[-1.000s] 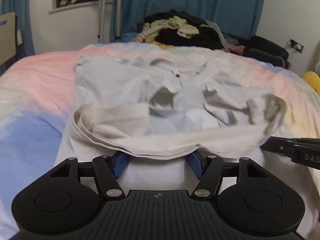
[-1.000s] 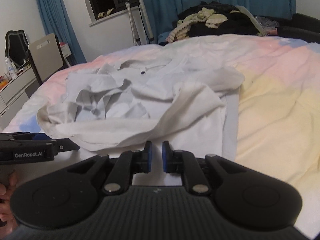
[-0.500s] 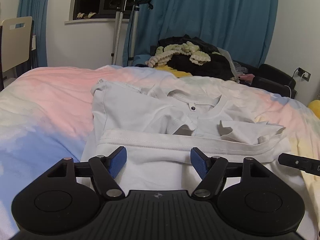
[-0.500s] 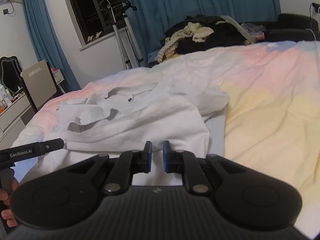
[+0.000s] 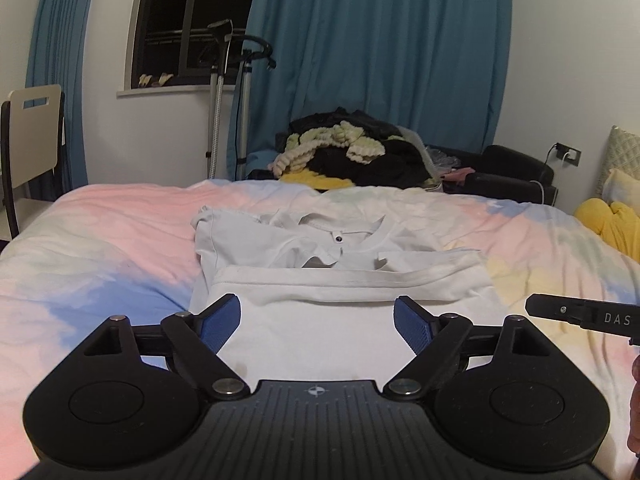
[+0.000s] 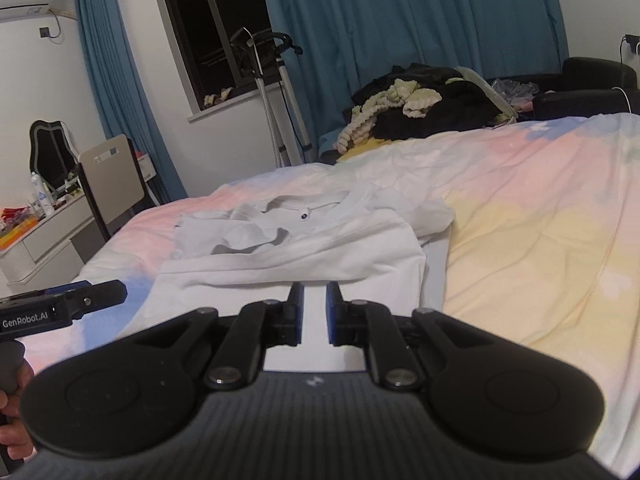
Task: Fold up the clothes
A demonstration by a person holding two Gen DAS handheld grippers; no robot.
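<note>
1. Bedding in pink, blue and yellow patches (image 5: pixel 120 232) is spread across the bed, and a white shirt (image 5: pixel 344 276) is laid on it near the middle.
2. At far left in the left wrist view a pale chair (image 5: pixel 32 136) is seen, with a dark window (image 5: pixel 188 28) and a metal stand (image 5: pixel 218 100) beside it.
3. The shirt is laid flat with its collar and a dark button at the far end; its near hem is folded back over the body, so a straight band is formed across it.
4. The left gripper (image 5: pixel 318 320) is held above the near edge of the shirt; its jaws are opening and nothing is seen between the blue pads (image 5: pixel 222 320).
5. A pile of dark and cream clothes (image 5: pixel 352 152) is heaped beyond the bed, in front of a blue curtain (image 5: pixel 380 52).
6. The right gripper (image 6: pixel 314 312) is held over the shirt's near right part; its jaws are nearly together with a narrow gap, and no cloth is caught in it.
7. A yellow cushion (image 5: pixel 616 224) is seen at far right.
</note>
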